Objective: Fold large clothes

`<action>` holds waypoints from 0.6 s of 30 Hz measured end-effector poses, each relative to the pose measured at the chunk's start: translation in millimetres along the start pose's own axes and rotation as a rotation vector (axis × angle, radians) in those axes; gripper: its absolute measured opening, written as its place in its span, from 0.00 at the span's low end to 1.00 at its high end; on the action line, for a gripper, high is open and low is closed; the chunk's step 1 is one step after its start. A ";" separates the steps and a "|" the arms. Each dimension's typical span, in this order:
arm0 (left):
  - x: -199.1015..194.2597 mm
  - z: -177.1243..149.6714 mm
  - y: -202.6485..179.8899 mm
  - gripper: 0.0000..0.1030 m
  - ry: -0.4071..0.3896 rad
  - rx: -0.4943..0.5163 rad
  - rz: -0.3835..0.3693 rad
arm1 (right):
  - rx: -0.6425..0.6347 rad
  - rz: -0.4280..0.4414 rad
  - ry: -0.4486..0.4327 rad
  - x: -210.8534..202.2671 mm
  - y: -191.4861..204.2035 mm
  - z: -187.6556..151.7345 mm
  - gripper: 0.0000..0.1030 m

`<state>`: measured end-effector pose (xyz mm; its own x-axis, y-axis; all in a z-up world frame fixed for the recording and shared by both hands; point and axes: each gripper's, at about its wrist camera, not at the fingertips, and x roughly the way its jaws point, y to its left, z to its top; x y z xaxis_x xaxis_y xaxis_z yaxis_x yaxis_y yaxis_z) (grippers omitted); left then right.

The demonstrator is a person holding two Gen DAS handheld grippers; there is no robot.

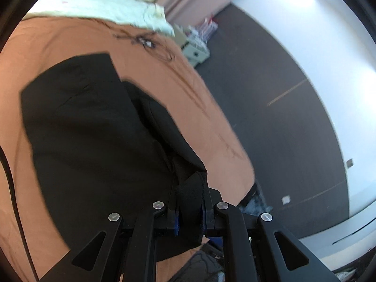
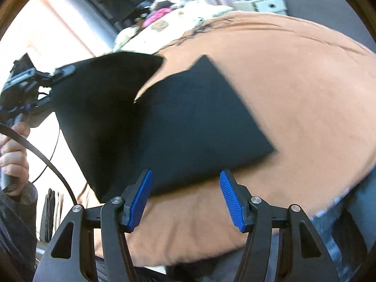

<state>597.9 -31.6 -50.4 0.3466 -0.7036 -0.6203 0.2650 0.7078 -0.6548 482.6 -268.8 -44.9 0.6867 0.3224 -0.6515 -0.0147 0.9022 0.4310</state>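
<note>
The black garment [image 1: 89, 127] lies partly folded across the centre of the frame on the orange bedsheet [image 1: 58, 35]; it looks soft, light and limp, best taken by corners or hems; the left gripper [image 1: 189, 213] pinches a bunched edge; the right gripper [image 2: 185, 197] stands open, empty.

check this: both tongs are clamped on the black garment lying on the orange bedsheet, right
Not both. The left tongs are clamped on the black fabric garment on the orange bedsheet, but the right wrist view shows the right tongs open, blue pads apart with nothing between them.
</note>
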 end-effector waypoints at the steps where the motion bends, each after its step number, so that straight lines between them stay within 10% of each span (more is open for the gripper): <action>1: 13.9 -0.8 0.0 0.12 0.024 -0.001 0.009 | 0.020 -0.010 0.000 -0.7 -3.5 -1.3 0.56; 18: 151.8 -37.1 -42.9 0.24 0.309 0.095 0.011 | 0.121 0.010 -0.005 -34.9 -25.6 -14.7 0.60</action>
<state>605.7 -171.1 -132.5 0.0642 -0.6712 -0.7385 0.3502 0.7081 -0.6131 448.3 -299.0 -42.4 0.6906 0.3292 -0.6439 0.0662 0.8579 0.5095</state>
